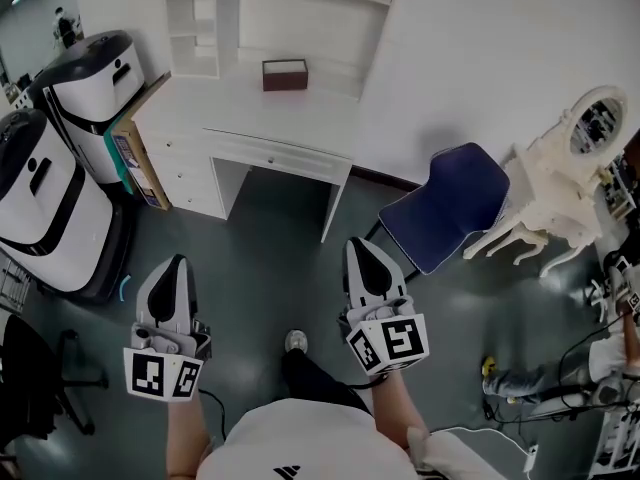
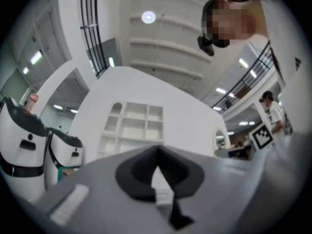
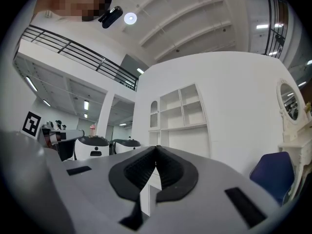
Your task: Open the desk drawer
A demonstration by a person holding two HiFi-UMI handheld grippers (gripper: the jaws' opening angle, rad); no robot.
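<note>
Left tongs, right tongs, floor, desk edge

blue chair on grey floor near white wall.

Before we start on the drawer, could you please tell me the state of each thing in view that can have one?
desk drawer: closed, flush with the desk front.
left gripper: jaws shut, nothing between them.
right gripper: jaws shut, nothing between them.
brown box: upright on the desktop.
blue chair: unoccupied, standing apart from the desk.
</note>
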